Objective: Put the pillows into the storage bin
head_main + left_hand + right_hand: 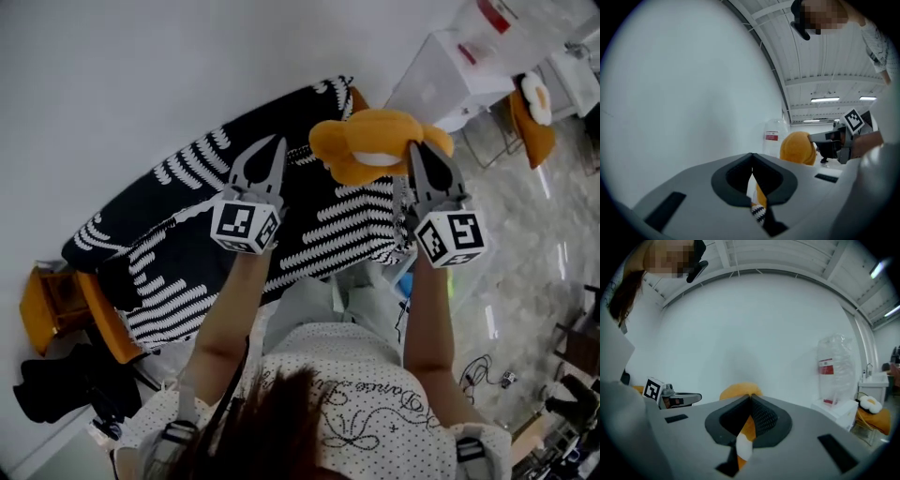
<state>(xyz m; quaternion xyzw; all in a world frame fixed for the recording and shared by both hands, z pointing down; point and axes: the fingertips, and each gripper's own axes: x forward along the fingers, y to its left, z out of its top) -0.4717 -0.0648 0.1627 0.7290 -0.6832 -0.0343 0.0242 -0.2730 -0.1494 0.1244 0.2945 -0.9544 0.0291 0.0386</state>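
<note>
An orange plush pillow [373,145] with a white patch hangs in the air at the middle of the head view. My right gripper [418,152] is shut on its right side, and orange and white fabric [743,439] shows between the jaws. My left gripper [278,143] is to the left of the pillow. It is shut on a fold of black-and-white patterned fabric with orange trim [759,208]. That large patterned fabric [197,225] spreads below both grippers; I cannot tell whether it is the bin or a pillow. The left gripper view shows the orange pillow [798,147] with the right gripper [814,137] beside it.
A white cabinet [450,66] stands at the top right against the wall, with a clear water jug [834,373] on it. An orange chair with an egg-shaped cushion [534,103] is next to it. Dark clothing [56,384] and cables [483,370] lie on the floor.
</note>
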